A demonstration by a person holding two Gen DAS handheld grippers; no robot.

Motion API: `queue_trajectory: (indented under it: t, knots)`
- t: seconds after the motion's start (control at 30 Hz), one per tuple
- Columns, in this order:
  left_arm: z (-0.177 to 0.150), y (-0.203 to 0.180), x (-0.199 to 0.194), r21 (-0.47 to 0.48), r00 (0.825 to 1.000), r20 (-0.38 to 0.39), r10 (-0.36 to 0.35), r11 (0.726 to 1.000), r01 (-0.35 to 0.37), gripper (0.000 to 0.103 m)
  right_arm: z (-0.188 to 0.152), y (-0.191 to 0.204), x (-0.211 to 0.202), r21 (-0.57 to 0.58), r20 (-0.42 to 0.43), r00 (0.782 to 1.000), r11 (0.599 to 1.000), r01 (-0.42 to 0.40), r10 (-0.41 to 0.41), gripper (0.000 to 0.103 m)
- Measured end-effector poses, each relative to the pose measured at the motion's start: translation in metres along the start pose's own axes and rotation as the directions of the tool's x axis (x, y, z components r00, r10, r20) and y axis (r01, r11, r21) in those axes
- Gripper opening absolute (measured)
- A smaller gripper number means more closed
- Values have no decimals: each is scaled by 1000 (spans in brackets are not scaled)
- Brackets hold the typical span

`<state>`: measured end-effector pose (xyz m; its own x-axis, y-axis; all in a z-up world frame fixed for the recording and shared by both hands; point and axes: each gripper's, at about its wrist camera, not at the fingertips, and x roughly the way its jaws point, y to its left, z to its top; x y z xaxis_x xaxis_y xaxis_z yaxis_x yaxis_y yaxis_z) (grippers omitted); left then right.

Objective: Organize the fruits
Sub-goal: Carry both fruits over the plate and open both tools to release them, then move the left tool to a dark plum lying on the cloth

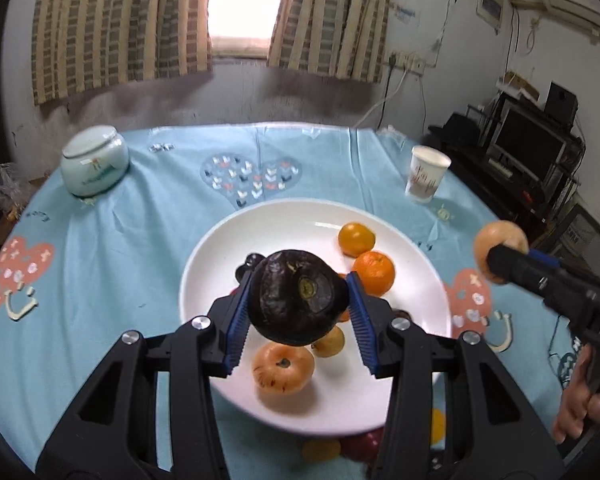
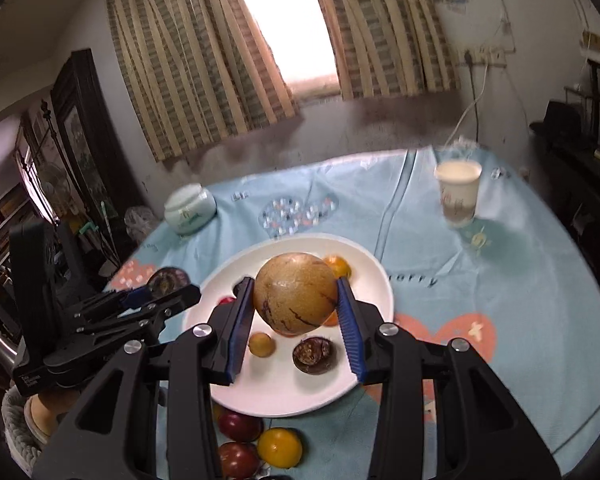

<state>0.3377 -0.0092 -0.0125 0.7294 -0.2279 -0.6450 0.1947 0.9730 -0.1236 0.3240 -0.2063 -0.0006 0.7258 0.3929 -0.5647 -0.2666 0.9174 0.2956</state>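
Note:
My left gripper (image 1: 298, 300) is shut on a dark purple wrinkled fruit (image 1: 296, 296) and holds it above the white plate (image 1: 220, 264). On the plate lie two oranges (image 1: 373, 273), a tan fruit (image 1: 283, 367) and a small yellow fruit (image 1: 330, 342). My right gripper (image 2: 294, 304) is shut on a round tan fruit (image 2: 295, 294) above the same plate (image 2: 380, 280); it also shows at the right of the left wrist view (image 1: 500, 256). In the right wrist view a dark fruit (image 2: 313, 355) and a small yellow fruit (image 2: 261, 345) lie on the plate.
A pale green lidded jar (image 1: 94, 166) stands at the table's back left. A paper cup (image 1: 427, 174) stands at the back right. Red and yellow fruits (image 2: 260, 440) lie on the blue tablecloth (image 2: 500, 264) in front of the plate. Dark furniture stands to the right.

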Motion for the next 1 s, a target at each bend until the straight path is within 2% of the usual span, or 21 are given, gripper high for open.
queue_trajectory:
  t: [0.13, 0.4, 0.5, 0.57, 0.6, 0.63, 0.8, 0.9, 0.97, 1.0]
  knots:
    - [-2, 5, 36, -13, 998, -56, -10, 1000, 9, 46, -10, -8, 40, -4, -97, 995, 1000, 19, -19, 41]
    - [-8, 4, 64, 6, 994, -110, -9, 1000, 10, 47, -17, -5, 74, -37, -161, 986, 999, 33, -38, 41]
    - [-9, 4, 64, 2, 994, -107, -5, 1000, 5, 57, -21, -9, 80, -22, -187, 982, 999, 27, -31, 42]
    - [-8, 4, 59, -1, 995, -96, -10, 1000, 10, 69, -21, -13, 80, -9, -190, 981, 1000, 30, -31, 45]
    - [-6, 4, 56, -3, 996, -84, -8, 1000, 7, 70, -19, -13, 76, -8, -180, 983, 999, 41, -41, 58]
    - [-4, 4, 52, 0, 997, -73, -2, 1000, 2, 70, -17, -13, 71, -10, -156, 986, 999, 52, -53, 66]
    - [7, 11, 22, -17, 1000, -9, 24, 1000, -24, 74, 0, 2, 28, -32, -11, 1000, 999, 22, -22, 66]
    - [11, 18, -4, -30, 998, 40, 45, 999, -44, 80, 10, 13, -6, -32, 101, 995, 999, -6, 9, 71]
    - [11, 23, -25, -26, 994, 79, 77, 997, -75, 85, 12, 21, -24, -42, 146, 989, 999, -23, 29, 86]
    - [9, 26, -33, -24, 992, 89, 88, 996, -86, 86, 10, 26, -33, -54, 159, 987, 998, -22, 30, 100]
